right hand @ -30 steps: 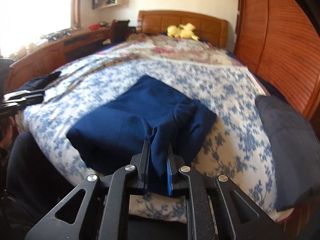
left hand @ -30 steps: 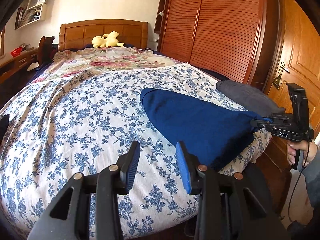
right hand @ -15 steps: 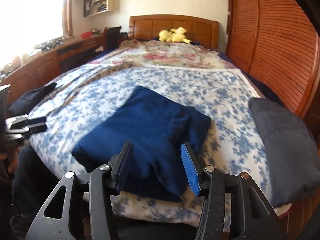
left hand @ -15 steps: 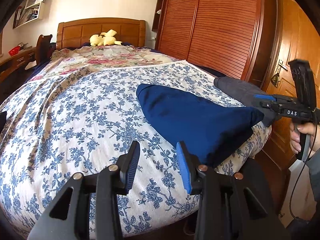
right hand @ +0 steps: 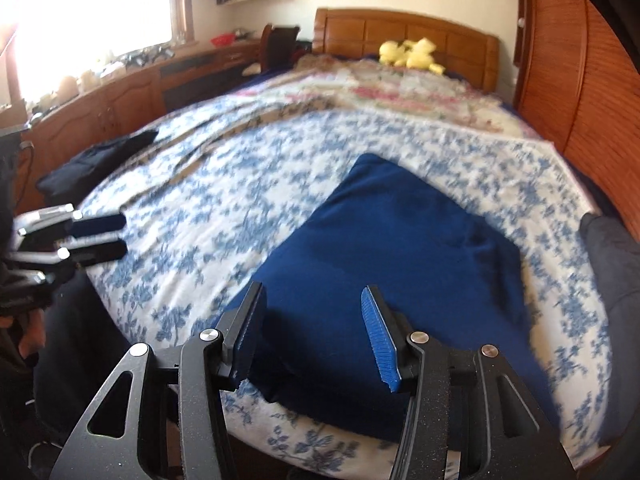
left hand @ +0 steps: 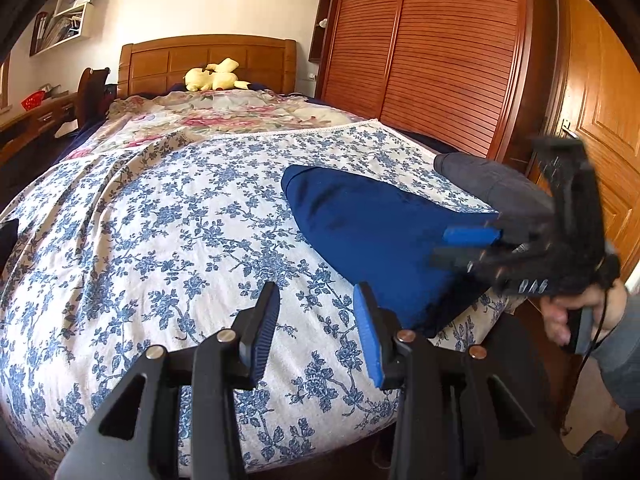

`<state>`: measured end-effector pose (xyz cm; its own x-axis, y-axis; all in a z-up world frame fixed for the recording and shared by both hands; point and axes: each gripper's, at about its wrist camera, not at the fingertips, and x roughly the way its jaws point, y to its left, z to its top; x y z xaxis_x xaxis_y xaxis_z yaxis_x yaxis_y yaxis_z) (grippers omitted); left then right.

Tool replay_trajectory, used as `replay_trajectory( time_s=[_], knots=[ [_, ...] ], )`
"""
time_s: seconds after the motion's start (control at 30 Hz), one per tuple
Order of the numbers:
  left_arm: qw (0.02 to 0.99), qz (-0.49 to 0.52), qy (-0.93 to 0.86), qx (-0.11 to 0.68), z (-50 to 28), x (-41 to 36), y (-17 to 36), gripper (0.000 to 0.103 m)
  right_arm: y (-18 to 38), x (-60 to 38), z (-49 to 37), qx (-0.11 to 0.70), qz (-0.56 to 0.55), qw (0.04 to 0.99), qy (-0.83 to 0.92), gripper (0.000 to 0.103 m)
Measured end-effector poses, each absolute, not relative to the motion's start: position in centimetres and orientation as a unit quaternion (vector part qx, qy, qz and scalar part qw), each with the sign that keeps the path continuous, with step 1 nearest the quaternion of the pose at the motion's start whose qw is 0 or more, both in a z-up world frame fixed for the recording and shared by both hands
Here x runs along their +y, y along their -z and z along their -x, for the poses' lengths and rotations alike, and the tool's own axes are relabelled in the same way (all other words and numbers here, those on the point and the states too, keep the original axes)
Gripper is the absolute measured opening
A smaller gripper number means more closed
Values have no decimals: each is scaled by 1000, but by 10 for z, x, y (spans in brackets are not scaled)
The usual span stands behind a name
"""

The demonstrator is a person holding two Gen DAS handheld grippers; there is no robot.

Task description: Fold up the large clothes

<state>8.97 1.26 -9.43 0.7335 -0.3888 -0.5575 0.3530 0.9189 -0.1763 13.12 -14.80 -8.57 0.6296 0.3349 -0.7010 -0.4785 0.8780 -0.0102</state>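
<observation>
The folded navy garment point(right hand: 400, 256) lies on the floral bedspread point(left hand: 152, 232) near the bed's foot edge, a grey garment point(left hand: 492, 184) at its three o'clock, while the right gripper point(right hand: 312, 336) hovers spread and empty above its near hem and the left gripper point(left hand: 316, 328), at its nine o'clock, stands spread, holding nothing.

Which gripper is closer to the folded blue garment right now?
Right. The right gripper hangs open directly over the near edge of the blue garment, nothing between its fingers. The left gripper sits open off to the garment's side, above bare floral bedspread.
</observation>
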Motion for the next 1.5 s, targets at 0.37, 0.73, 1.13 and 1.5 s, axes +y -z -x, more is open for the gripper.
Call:
replay_trajectory(
  time_s=[0.37,0.73,1.13,1.5],
  knots=[
    [929,28,202,311,-92,11,97,37,130,-168,-123,418,66,873,-243,50],
    [919,-5,242,311,-123,-20,97,37,83,-234,-85,369,53,913,-166,49],
    [913,-43,251,317,-189,-50,101,37,80,-262,-81,343,21,931,-120,50],
    [904,-47,260,337,-246,-65,115,37,83,-273,-100,361,37,927,-94,61]
  ],
)
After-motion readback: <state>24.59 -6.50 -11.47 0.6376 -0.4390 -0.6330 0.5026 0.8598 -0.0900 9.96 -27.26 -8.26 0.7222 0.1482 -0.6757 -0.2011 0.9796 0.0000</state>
